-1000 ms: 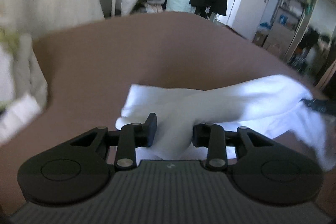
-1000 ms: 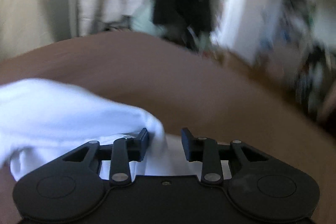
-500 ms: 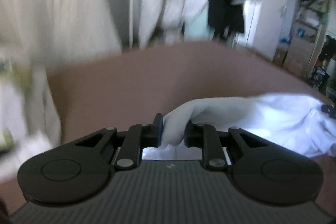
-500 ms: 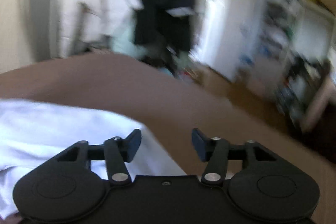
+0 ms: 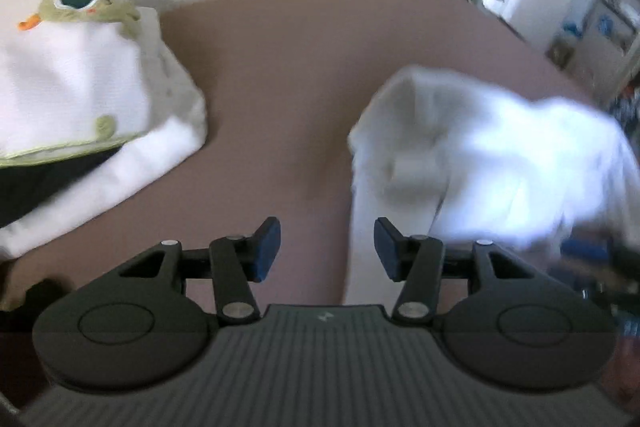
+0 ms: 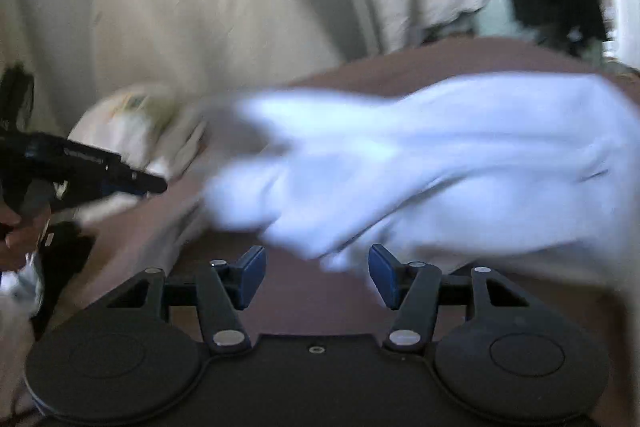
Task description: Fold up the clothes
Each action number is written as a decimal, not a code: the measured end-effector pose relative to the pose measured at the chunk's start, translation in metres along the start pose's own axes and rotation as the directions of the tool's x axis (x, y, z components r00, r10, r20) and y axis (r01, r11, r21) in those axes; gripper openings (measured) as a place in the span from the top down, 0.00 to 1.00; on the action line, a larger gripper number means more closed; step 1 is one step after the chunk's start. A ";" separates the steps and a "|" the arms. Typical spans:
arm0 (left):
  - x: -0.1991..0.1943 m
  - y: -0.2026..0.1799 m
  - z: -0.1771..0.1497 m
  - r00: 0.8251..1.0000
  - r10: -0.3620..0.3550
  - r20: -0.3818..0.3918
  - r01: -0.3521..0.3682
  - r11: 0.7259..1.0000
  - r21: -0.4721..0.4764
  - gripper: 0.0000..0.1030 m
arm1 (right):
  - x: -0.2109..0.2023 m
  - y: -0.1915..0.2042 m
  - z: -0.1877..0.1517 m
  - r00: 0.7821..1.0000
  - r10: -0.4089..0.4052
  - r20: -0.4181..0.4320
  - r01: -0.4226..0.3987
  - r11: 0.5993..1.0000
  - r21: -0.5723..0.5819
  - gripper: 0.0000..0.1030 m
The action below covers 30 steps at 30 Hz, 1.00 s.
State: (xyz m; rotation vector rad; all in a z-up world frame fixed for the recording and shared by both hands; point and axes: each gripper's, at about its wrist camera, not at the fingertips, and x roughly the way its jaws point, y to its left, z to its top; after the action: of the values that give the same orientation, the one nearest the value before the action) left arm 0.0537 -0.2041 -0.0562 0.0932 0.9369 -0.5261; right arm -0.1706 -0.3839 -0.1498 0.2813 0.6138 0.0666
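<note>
Left wrist view: the left gripper (image 5: 327,250) has its fingers spread and opening, with only the brown bed (image 5: 304,75) between them. The white garment (image 5: 492,163) lies crumpled to the right, its edge just beyond the right finger. A pillow (image 5: 80,83) sits far left.

Right wrist view: the right gripper (image 6: 317,275) is opening, fingers spread and pinching nothing; the garment (image 6: 440,163) lies just beyond them, stretching right.

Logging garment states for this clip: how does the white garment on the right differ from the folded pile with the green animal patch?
The white garment lies loose and crumpled; the folded pile is stacked flat. The garment is plain white; the pile has green and orange appliqué and a dark layer beneath. Both rest on the brown surface, apart.
</note>
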 end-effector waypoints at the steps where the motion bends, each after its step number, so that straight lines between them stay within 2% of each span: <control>1: 0.004 0.002 -0.003 1.000 -0.017 -0.021 0.017 1.000 -0.004 0.50 | 0.005 0.006 -0.002 1.000 -0.001 -0.006 0.000 1.000 -0.017 0.36; 4: 0.005 0.014 -0.020 0.992 -0.105 -0.073 0.103 0.994 -0.030 0.50 | 0.025 0.008 0.006 1.000 -0.014 -0.014 0.014 1.000 0.010 0.29; 5: 0.010 0.010 -0.016 0.989 -0.124 -0.077 0.123 0.992 -0.022 0.47 | 0.032 -0.002 0.016 1.000 -0.023 -0.004 0.023 0.998 0.053 0.26; 6: 0.016 0.005 -0.014 0.987 -0.136 -0.079 0.136 0.991 -0.010 0.39 | 0.036 -0.005 0.020 0.999 -0.034 0.012 0.032 0.994 0.106 0.17; 7: 0.023 0.000 -0.012 0.986 -0.146 -0.083 0.147 0.989 0.002 0.34 | 0.042 -0.009 0.024 0.998 -0.056 0.032 0.050 0.985 0.167 0.11; 8: 0.031 -0.006 -0.011 0.986 -0.142 -0.088 0.145 0.989 0.019 0.30 | 0.050 -0.011 0.029 0.994 -0.092 0.055 0.076 0.969 0.236 0.11; 10: 0.046 -0.014 -0.012 0.990 -0.091 -0.104 0.096 0.994 0.047 0.30 | 0.057 -0.008 0.030 0.985 -0.143 0.093 0.107 0.944 0.312 0.12; 11: 0.055 -0.016 -0.013 0.992 -0.059 -0.108 0.066 0.996 0.060 0.35 | 0.059 -0.005 0.029 0.980 -0.165 0.110 0.119 0.933 0.340 0.17; 12: 0.058 -0.015 -0.014 0.995 -0.028 -0.093 0.034 0.997 0.068 0.45 | 0.061 -0.003 0.028 0.974 -0.188 0.127 0.130 0.921 0.368 0.48; 13: 0.058 -0.014 -0.014 0.997 0.003 -0.071 0.003 0.997 0.077 0.51 | 0.061 0.002 0.029 0.970 -0.205 0.132 0.144 0.920 0.366 0.83; 14: 0.056 -0.013 -0.014 0.998 0.022 -0.056 -0.018 0.996 0.084 0.64 | 0.059 0.009 0.032 0.966 -0.225 0.128 0.174 0.931 0.321 0.84; 16: 0.048 -0.008 -0.012 0.999 0.021 -0.034 -0.019 0.997 0.073 0.70 | 0.048 0.023 0.038 0.950 -0.277 0.141 0.246 0.947 0.206 0.87; 18: 0.041 -0.001 -0.011 1.000 -0.001 -0.013 0.002 0.999 0.042 0.80 | 0.029 0.033 0.044 0.933 -0.301 0.197 0.288 0.953 0.091 0.89; 20: 0.037 0.002 -0.011 1.000 0.003 0.007 -0.003 1.000 0.029 0.80 | 0.009 0.040 0.052 0.923 -0.305 0.234 0.314 0.949 0.000 0.89; 22: 0.030 0.001 -0.008 0.999 0.020 0.039 -0.021 0.999 0.032 0.84 | -0.015 0.043 0.061 0.922 -0.291 0.255 0.312 0.949 -0.048 0.90; 24: 0.017 -0.002 -0.007 0.995 0.035 0.097 -0.041 0.998 0.054 0.84 | -0.042 0.048 0.070 0.919 -0.280 0.278 0.316 0.944 -0.095 0.90; 27: -0.009 -0.009 -0.008 0.982 0.058 0.182 -0.076 0.993 0.095 0.84 | -0.079 0.061 0.078 0.898 -0.291 0.330 0.363 0.914 -0.181 0.90; 29: -0.019 -0.012 -0.009 0.980 0.037 0.195 -0.058 0.993 0.102 0.84 | -0.098 0.062 0.080 0.891 -0.295 0.344 0.382 0.898 -0.219 0.90; 30: -0.024 -0.012 -0.011 0.983 0.005 0.184 -0.023 0.995 0.098 0.83 | -0.108 0.061 0.081 0.884 -0.307 0.354 0.398 0.890 -0.222 0.90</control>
State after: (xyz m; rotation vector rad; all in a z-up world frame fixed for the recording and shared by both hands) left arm 0.0287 -0.2025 -0.0420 0.1392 0.7299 -0.5583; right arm -0.2103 -0.3599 -0.0092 -0.1109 0.3260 -0.2409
